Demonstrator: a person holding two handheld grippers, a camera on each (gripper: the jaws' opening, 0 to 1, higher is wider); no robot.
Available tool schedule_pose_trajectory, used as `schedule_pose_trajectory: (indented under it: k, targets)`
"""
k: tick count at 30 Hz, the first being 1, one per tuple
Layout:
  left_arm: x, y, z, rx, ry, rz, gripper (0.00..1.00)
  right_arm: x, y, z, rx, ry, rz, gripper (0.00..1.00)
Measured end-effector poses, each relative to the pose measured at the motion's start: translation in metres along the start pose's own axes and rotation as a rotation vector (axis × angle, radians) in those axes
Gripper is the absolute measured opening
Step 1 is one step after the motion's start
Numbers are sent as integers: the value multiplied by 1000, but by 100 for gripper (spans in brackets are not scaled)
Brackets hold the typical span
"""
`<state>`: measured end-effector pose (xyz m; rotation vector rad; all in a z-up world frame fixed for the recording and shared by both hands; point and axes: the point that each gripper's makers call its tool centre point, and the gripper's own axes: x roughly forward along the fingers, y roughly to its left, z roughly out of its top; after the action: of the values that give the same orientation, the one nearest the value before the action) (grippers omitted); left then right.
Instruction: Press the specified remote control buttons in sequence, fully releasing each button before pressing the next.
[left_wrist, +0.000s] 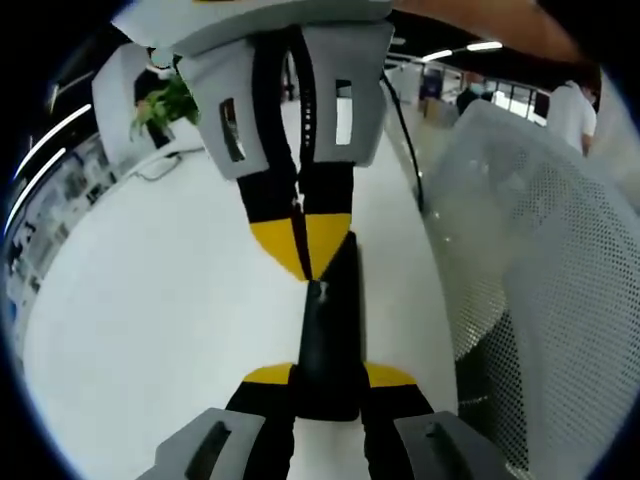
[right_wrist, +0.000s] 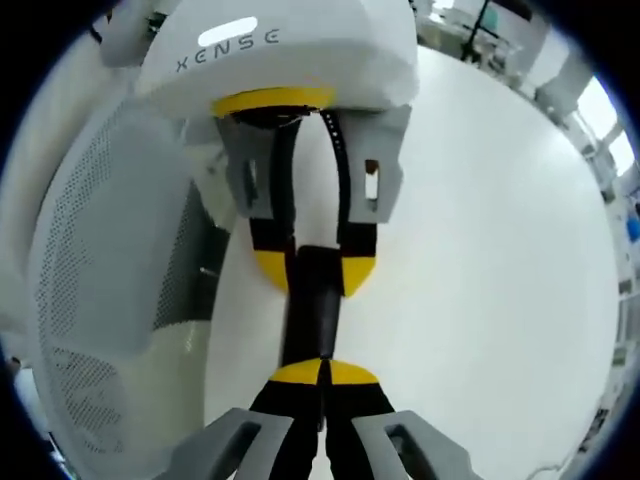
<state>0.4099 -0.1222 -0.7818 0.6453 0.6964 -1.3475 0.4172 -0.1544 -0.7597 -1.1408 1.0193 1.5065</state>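
A slim black remote control (left_wrist: 330, 330) is held above the white table (left_wrist: 150, 330). My left gripper (left_wrist: 328, 375) is shut on its near end, one yellow tip on each side. My right gripper (left_wrist: 310, 250) comes in from the top of the left gripper view with its jaws shut together, its tips touching the remote's far end. In the right gripper view, the right gripper (right_wrist: 322, 372) rests its closed yellow tips on the remote (right_wrist: 310, 320), and beyond it the left gripper (right_wrist: 315, 270) clamps the remote. The buttons are hidden.
A white mesh chair back (left_wrist: 530, 250) stands close beside the table's edge, also seen as the chair back (right_wrist: 110, 260). A green plant (left_wrist: 165, 105) and a black cable (left_wrist: 405, 140) are at the table's far end. People stand in the background (left_wrist: 565, 105).
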Motion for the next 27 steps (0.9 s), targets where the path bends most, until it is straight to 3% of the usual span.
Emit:
schedule_pose_trajectory:
  k: [27]
  targets:
    - [0,1,0,3,-10,3,24,15,2,-6,-8,35,30,0]
